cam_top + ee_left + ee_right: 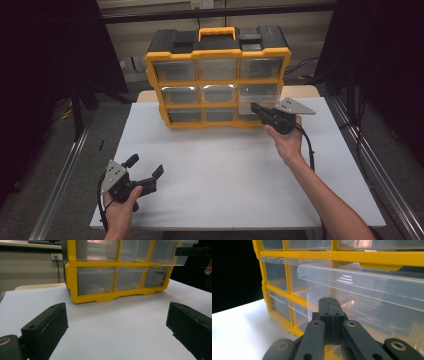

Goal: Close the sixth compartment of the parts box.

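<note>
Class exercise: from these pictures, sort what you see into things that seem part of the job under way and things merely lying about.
In use, as it seems:
organizer
pulled-out clear drawer
right hand-held gripper, jaws shut at the drawer's front

Idle or background:
left hand-held gripper, open above the table
wall socket
floor cables

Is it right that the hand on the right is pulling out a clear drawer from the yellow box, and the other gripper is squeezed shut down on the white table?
Not quite. The left gripper is open, not shut: the left gripper view shows its jaws spread wide apart over the white table. The rest holds: the right gripper is at a pulled-out clear drawer of the yellow box.
</note>
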Demonstrator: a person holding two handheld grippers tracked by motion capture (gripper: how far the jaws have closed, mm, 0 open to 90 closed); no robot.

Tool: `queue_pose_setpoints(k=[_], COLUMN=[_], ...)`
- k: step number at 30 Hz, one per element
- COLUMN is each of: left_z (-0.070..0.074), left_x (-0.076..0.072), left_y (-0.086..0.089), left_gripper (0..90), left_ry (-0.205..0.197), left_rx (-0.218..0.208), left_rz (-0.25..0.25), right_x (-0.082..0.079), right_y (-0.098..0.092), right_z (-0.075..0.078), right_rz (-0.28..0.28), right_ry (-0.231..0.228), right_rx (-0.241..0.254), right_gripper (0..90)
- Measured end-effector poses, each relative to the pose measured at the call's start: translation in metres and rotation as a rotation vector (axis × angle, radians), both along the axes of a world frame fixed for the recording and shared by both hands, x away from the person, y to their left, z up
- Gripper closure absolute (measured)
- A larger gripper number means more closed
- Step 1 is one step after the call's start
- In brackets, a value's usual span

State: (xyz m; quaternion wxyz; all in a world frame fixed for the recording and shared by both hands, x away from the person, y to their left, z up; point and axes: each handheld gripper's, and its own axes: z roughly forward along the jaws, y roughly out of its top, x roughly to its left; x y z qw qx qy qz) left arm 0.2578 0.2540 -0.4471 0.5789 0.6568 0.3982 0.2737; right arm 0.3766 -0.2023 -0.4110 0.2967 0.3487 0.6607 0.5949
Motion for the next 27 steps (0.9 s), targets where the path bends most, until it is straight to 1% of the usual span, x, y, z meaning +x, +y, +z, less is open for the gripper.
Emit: queue_pose_setpoints(k=[2,4,7,8,16,17,20,21,22,25,27], left_z=[0.0,0.0001,0.0003,0.0001,0.0005,0.0003,0.0,0.0001,0.0003,0.0003,0.0003], left_x=[-0.0001,-0.0003,-0.0005,-0.0004,-0.0007,-0.0005,-0.0002,0.0,-0.0002,-0.0003,-0.0003], left_y=[-0.0015,-0.0007,-0.0006,-0.0013,-0.0007,-0.001,-0.0011,-0.0008,-0.0002,0.0003,-0.0002], left_gripper=[3.8,3.8,3.8,3.8,3.8,3.8,3.8,3.8,3.8,3.8,3.8], left_ry=[0.0,-0.002,-0.002,-0.002,-0.002,-0.002,0.001,-0.001,-0.001,-0.003,-0.001], left_rx=[-0.013,-0.003,-0.004,-0.013,-0.004,-0.01,-0.009,-0.008,-0.002,-0.002,0.0], left_rz=[0.001,-0.008,-0.008,-0.005,-0.007,-0.006,-0.001,-0.003,-0.001,-0.011,-0.003], right_x=[0.0004,0.0014,0.0028,0.003,0.0042,0.0047,0.0054,0.0057,0.0057,0.0067,0.0075], right_y=[0.0002,0.0002,0.0004,0.0007,0.0011,0.0011,0.001,0.0014,0.0014,0.0027,0.0029], right_z=[0.0001,0.0003,0.0001,0.0,0.0005,0.0005,0.0003,-0.0006,-0.0006,-0.0019,-0.002], right_rz=[0.001,0.001,-0.003,-0.005,-0.007,-0.004,-0.002,-0.012,-0.012,-0.008,-0.014], right_ry=[-0.002,-0.006,-0.003,-0.003,-0.001,-0.001,-0.006,-0.005,-0.005,-0.002,-0.004], right_rx=[0.0,-0.004,-0.002,0.001,0.005,0.005,0.006,0.004,0.004,0.003,0.007], right_gripper=[90.0,90.0,90.0,90.0,90.0,90.0,90.0,90.0,90.0,90.0,90.0])
